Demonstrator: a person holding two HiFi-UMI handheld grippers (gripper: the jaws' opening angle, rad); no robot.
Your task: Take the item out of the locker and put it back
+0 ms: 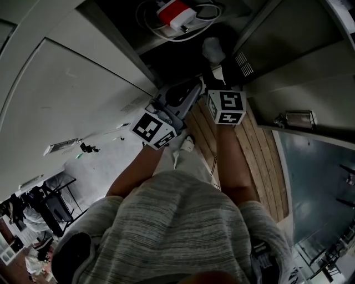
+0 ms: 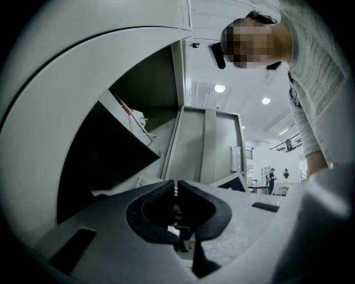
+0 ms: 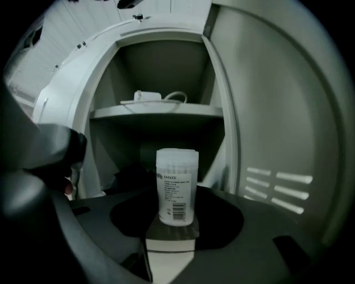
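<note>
We see a cloudy white plastic jar (image 3: pixel 177 183) with a flat lid, a printed label and a barcode. It stands upright, clamped in the right gripper (image 3: pixel 176 224), before the dark lower compartment of the open grey locker (image 3: pixel 222 111), below its shelf.

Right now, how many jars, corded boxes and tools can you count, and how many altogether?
white labelled jar: 1
red-and-white corded box: 1
tools: 2 (left tool, right tool)
Total: 4
</note>
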